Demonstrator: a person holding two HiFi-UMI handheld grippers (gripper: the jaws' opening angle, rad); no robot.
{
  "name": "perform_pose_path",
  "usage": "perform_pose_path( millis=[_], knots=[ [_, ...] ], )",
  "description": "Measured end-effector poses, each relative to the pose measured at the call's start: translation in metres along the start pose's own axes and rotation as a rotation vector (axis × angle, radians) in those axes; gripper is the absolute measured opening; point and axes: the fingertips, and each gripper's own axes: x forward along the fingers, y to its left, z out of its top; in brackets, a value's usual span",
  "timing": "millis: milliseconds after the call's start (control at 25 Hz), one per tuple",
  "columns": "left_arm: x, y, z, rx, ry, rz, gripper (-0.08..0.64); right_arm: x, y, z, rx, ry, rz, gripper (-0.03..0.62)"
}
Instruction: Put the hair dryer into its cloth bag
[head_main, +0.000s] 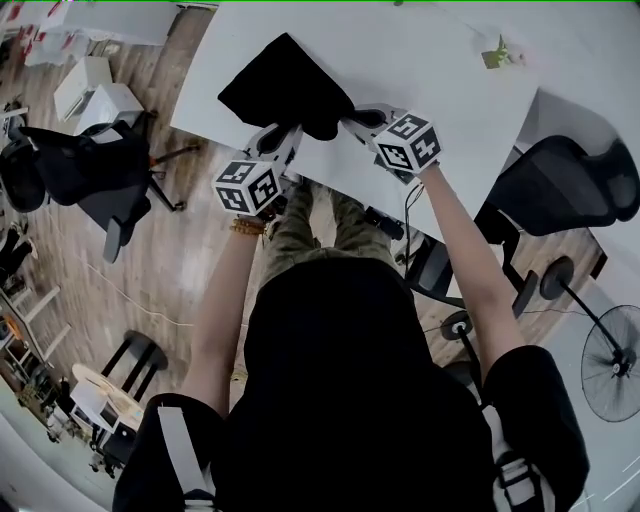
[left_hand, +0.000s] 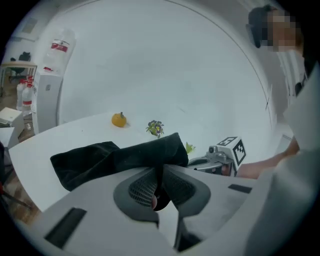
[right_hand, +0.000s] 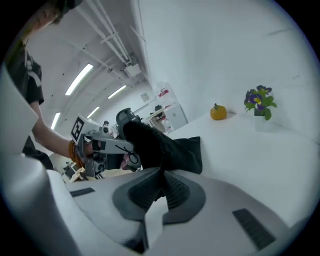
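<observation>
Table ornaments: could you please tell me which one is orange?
The small round ornament, pumpkin-like, is orange; the flowers beside it are purple with green leaves.

I'm working in bright, even light. Long ceiling strip lights (right_hand: 79, 79) glow in my right gripper view. The white table (head_main: 430, 70) is nearly washed out, and the black cloth bag (head_main: 285, 85) reads as one dark mass, folds barely showing. Both gripper views bulge into black corners; whatever sits nearest the lens goes soft.
</observation>
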Motion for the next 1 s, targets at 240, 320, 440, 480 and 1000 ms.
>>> perform_pose_path(
  millis=[240,320,440,480,1000],
  knots=[
    [-0.036,0.010,0.037,0.009,-0.061,-0.009,0.048,-0.049,-0.012,0.047,0.130,-0.179,-0.023,0.032],
    [-0.042,0.008,0.051,0.032,-0.078,-0.011,0.048,-0.064,-0.017,0.058,0.095,-0.188,-0.053,0.032],
    [-0.047,-0.006,0.075,0.086,-0.104,-0.044,0.048,-0.084,-0.017,0.072,0.027,-0.194,-0.093,0.032],
    [-0.050,-0.012,0.086,0.132,-0.112,-0.055,0.048,-0.090,-0.013,0.079,0.016,-0.217,-0.096,0.032],
    [-0.045,-0.051,0.173,0.139,-0.182,-0.179,0.049,-0.173,0.021,0.150,-0.003,-0.470,-0.263,0.032]
  ],
)
